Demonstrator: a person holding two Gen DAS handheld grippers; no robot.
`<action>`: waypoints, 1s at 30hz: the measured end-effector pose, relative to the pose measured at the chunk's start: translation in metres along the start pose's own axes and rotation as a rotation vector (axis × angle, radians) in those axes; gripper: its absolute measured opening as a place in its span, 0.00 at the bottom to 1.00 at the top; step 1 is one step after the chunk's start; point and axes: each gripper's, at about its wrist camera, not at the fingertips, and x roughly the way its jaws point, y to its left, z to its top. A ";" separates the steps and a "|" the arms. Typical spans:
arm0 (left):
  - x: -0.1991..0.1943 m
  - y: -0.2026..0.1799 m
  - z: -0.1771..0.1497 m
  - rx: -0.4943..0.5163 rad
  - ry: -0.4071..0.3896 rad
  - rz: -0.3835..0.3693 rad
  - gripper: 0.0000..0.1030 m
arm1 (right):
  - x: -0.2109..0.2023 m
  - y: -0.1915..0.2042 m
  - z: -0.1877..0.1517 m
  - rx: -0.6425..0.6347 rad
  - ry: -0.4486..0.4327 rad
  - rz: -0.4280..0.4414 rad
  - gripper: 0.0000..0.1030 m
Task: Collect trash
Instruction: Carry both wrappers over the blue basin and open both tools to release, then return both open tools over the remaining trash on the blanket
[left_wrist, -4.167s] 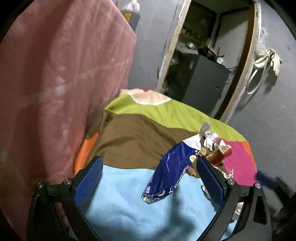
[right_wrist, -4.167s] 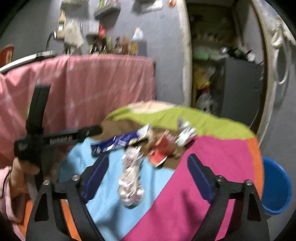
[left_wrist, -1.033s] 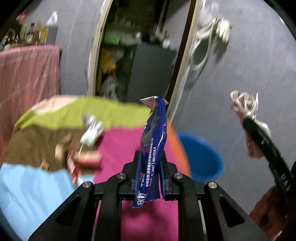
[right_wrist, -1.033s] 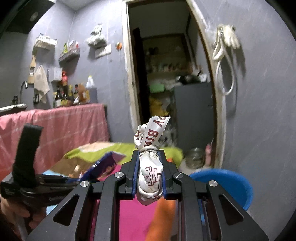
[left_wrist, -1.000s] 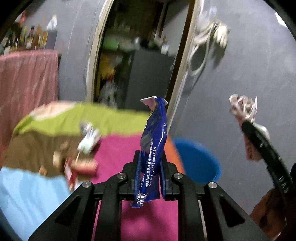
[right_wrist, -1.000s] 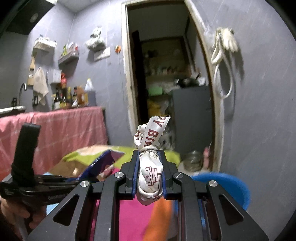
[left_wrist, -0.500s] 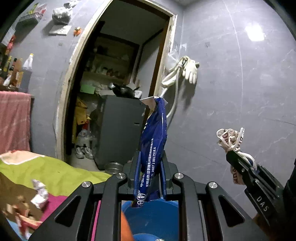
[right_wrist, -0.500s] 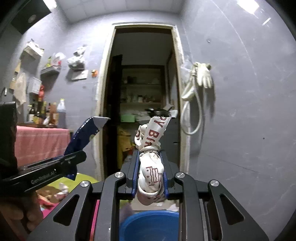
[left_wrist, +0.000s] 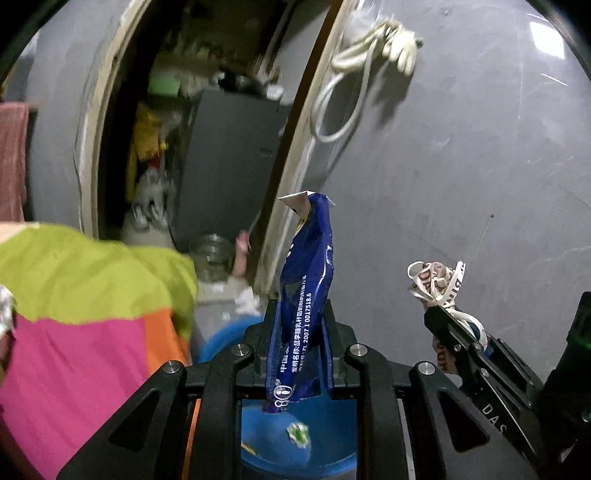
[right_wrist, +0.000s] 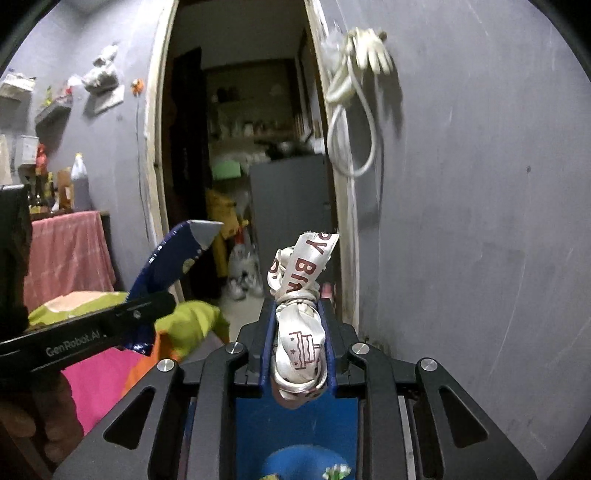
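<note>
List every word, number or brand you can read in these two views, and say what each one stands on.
"ZL 2007 1 0017518.6": blue wrapper in the left gripper; the Chinese print beside it is too small to read.
"GenRobot.AI": side of the left gripper, right wrist view.
"DAS": right gripper, cut off.
"PY", "BIR": white wrapper in the right gripper, partly folded away.

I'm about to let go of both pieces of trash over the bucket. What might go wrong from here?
1. The blue wrapper is long and light; dropped from the left claw, it may drift past the bucket rim.
2. The tablecloth edge lies close beside the bucket, so a stray piece might land there.
3. The knotted white wrapper looks wedged in the right claw and may cling.
</note>
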 end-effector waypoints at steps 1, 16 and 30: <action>0.006 0.002 -0.001 -0.004 0.027 -0.001 0.16 | 0.002 -0.001 0.000 0.006 0.010 0.002 0.21; -0.006 0.020 -0.004 -0.066 0.063 -0.012 0.41 | -0.003 -0.009 0.006 0.056 0.011 -0.001 0.41; -0.157 0.064 0.034 -0.066 -0.237 0.124 0.95 | -0.073 0.065 0.059 0.011 -0.241 0.102 0.95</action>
